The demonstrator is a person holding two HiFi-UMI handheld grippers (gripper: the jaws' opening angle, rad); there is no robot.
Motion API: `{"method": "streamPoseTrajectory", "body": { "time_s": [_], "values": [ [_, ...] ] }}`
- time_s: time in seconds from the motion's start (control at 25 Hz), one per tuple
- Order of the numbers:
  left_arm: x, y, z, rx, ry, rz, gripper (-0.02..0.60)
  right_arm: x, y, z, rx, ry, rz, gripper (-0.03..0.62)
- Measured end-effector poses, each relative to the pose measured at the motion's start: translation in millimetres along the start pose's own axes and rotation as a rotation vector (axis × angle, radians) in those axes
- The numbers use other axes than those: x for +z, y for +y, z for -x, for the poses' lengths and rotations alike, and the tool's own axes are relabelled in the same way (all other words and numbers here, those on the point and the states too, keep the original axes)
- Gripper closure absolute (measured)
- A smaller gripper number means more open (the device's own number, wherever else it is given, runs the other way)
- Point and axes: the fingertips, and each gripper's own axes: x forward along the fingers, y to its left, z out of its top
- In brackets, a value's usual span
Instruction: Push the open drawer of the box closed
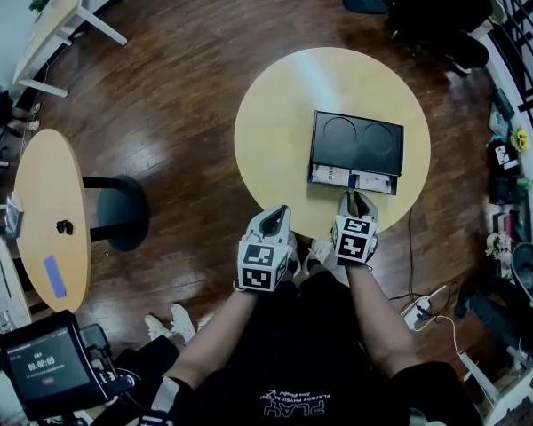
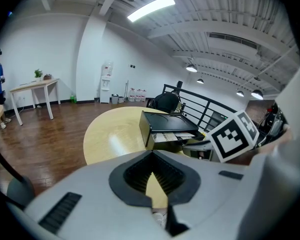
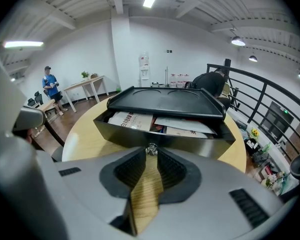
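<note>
Right claw tight around knob of open drawer

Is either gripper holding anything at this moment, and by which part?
The right gripper pinches the open drawer by its small front knob. The left gripper is shut on nothing.

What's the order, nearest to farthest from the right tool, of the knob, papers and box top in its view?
1. knob, between the tips of the right tool.
2. papers, in the open drawer.
3. box top, above and behind them.
</note>
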Motion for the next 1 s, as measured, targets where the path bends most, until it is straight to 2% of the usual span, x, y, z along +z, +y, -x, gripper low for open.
{"method": "streamPoseTrajectory", "body": {
  "time_s": [0.32,0.64,0.84,1.0],
  "values": [
    [3.5,-2.8,-2.1,-0.006,-0.002,-0.001,0.581,11.9,-4.0,-9.4,0.003,-0.009,-0.006,0.516],
    [-8.9,5.6,0.2,-0.002,0.028,0.05,0.581,16.2,-3.1,-20.9,0.007,-0.015,-0.017,0.516],
    [-5.5,6.9,-2.2,0.002,0.024,0.029,0.581,24.1,-3.1,-27.6,0.009,-0.014,-0.022,0.516],
    [2.0,3.6,-2.5,0.018,0.015,-0.051,0.581,28.2,-3.4,-33.6,0.01,-0.026,-0.023,0.516]
  ]
}}
